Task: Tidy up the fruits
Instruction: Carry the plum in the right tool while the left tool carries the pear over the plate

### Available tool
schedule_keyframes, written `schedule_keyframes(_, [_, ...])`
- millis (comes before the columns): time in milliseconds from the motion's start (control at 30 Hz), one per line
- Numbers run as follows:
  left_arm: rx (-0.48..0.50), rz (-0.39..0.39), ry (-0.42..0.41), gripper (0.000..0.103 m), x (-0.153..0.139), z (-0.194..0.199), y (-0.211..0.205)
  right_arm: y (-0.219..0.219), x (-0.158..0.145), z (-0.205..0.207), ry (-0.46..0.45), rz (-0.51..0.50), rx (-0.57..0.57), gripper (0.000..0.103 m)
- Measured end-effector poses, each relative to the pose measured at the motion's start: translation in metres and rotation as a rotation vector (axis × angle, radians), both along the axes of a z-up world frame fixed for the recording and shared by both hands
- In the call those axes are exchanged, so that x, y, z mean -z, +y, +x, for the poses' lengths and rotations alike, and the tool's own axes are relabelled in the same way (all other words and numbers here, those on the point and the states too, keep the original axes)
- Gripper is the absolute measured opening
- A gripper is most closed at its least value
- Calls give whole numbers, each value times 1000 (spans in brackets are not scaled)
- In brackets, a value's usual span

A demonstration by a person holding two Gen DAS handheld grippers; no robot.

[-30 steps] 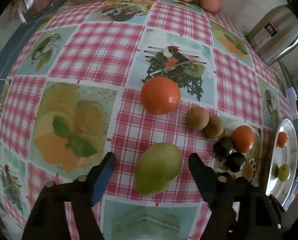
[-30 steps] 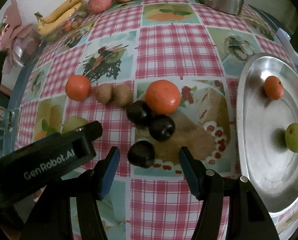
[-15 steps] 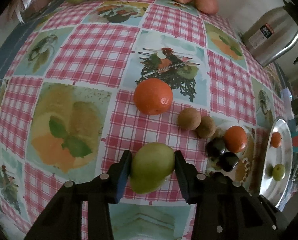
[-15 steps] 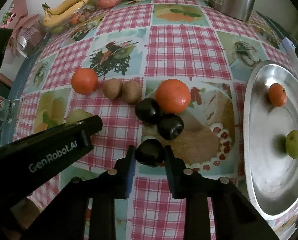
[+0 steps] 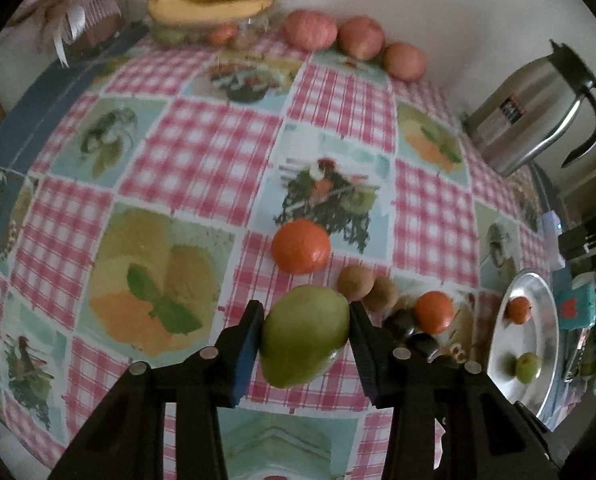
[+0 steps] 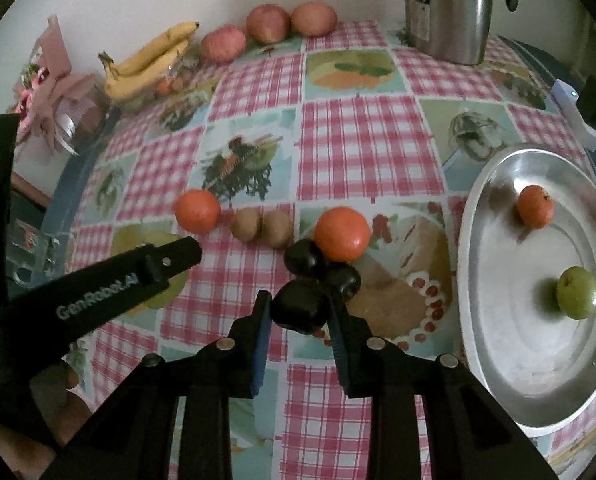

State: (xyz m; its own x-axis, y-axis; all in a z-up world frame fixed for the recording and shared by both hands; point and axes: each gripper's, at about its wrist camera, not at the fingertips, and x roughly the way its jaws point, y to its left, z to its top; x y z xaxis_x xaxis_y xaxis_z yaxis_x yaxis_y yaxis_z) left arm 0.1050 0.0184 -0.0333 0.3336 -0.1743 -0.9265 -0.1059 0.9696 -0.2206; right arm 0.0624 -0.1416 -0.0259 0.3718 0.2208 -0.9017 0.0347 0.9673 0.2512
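1. Two fruits are in your grip at once: your left tongs [image 5: 304,334] are clamped on the green mango [image 5: 305,336], and your right tongs [image 6: 298,308] are pinched tight on a dark plum [image 6: 299,306]. Both fruits look lifted clear of the worktop [image 6: 370,136], so the pick-up part of this step seems done.
2. Just beyond the right tongs, two more plums [image 6: 305,258] lie touching each other and an orange [image 6: 341,233]. They have yet to be moved.
3. Left of those, two kiwis [image 6: 261,224] sit side by side, with a second orange [image 6: 197,211] near them. Also waiting.
4. Off to your right, the steel tray [image 6: 498,360] holds only a small orange fruit [image 6: 534,206] and a small green fruit [image 6: 576,298], well apart. Judging by that, the tray is the likely destination and the sorting is at an early stage.
5. At the far edge, three apples [image 6: 267,23], a banana bunch [image 6: 149,66] over a clear dish, and a steel jug [image 6: 446,8] stand by the wall. Whether those count in the job you cannot tell from here.
6. Remaining for you, by my reading: carry the mango and plum across to the tray, set them down apart from the two fruits there, then return for six loose pieces.
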Motion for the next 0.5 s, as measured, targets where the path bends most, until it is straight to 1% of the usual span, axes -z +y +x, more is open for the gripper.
schedule_keyframes(233, [-4,1,-49,46,-17,-5,-1,-8,-5,1,-19,-20,32,29])
schedule_keyframes(500, [4,12,-52,46,-16,-3,-9,-29,-3,-1,-3,-21,88,29])
